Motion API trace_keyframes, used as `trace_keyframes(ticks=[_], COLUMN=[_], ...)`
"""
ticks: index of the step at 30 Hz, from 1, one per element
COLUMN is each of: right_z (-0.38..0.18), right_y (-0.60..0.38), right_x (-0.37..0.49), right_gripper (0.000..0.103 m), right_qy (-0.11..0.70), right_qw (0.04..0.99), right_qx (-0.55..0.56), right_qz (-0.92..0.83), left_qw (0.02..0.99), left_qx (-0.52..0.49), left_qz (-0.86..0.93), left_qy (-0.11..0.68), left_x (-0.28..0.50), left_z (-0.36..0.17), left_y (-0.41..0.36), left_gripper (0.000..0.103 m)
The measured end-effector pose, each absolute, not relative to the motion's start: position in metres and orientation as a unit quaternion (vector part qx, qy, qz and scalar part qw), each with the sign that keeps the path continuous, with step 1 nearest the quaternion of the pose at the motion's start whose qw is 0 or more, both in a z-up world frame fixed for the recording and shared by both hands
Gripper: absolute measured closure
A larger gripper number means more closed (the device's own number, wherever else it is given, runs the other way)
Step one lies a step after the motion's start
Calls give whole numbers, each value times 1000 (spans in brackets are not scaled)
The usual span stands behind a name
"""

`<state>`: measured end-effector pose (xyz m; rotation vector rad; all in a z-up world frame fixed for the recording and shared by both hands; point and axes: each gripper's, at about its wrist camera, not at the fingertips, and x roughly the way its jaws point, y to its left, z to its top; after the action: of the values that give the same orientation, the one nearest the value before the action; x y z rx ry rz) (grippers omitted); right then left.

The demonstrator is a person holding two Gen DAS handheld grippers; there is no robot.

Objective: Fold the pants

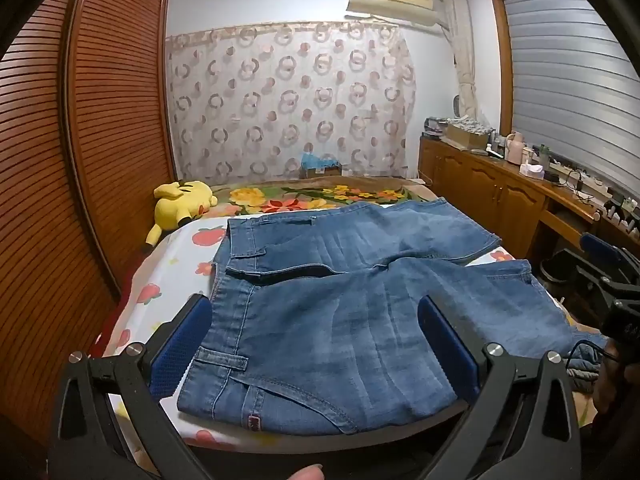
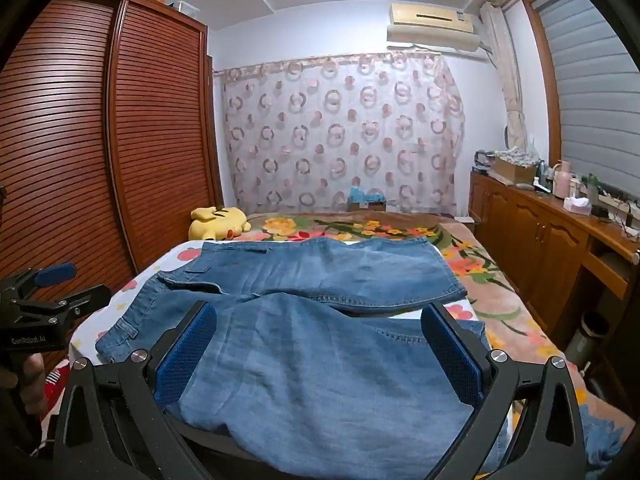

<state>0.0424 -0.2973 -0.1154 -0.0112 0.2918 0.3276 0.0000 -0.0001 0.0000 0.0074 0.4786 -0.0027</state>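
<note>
Blue denim pants [image 1: 344, 292] lie flat on a white fruit-print sheet [image 1: 180, 256], waistband to the left and both legs running right. My left gripper [image 1: 316, 340] hovers open over the near waist and hip area, and its blue pads [image 1: 184, 348] stand wide apart, pressing on nothing. In the right wrist view the pants [image 2: 320, 344] spread beneath my right gripper [image 2: 320, 354], which is open above the near leg. That leg's end droops over the front right edge. Each gripper shows in the other's view: the right gripper [image 1: 612, 276] at the right edge, the left gripper [image 2: 52, 284] at the left edge.
A yellow plush toy [image 1: 182, 204] lies at the far left of the bed, on a floral blanket [image 2: 360, 228]. A slatted wooden wardrobe [image 1: 80, 160] lines the left side. A wooden cabinet [image 2: 540, 232] with clutter on top runs along the right, with a bin [image 2: 584, 336] on the floor.
</note>
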Motion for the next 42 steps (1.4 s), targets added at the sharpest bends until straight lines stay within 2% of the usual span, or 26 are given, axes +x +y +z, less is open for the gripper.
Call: trace_keyframes(ticks=[42], right_z=[-116], right_y=[-297], right_x=[40], right_gripper=[1], right_qy=[144], right_qw=[977], right_qx=[-3], right_qz=[160], left_qw=[971], left_qx=[4], left_qz=[2], left_qy=[237], left_x=[1], left_z=[-8], left_y=[4], left_gripper=[0])
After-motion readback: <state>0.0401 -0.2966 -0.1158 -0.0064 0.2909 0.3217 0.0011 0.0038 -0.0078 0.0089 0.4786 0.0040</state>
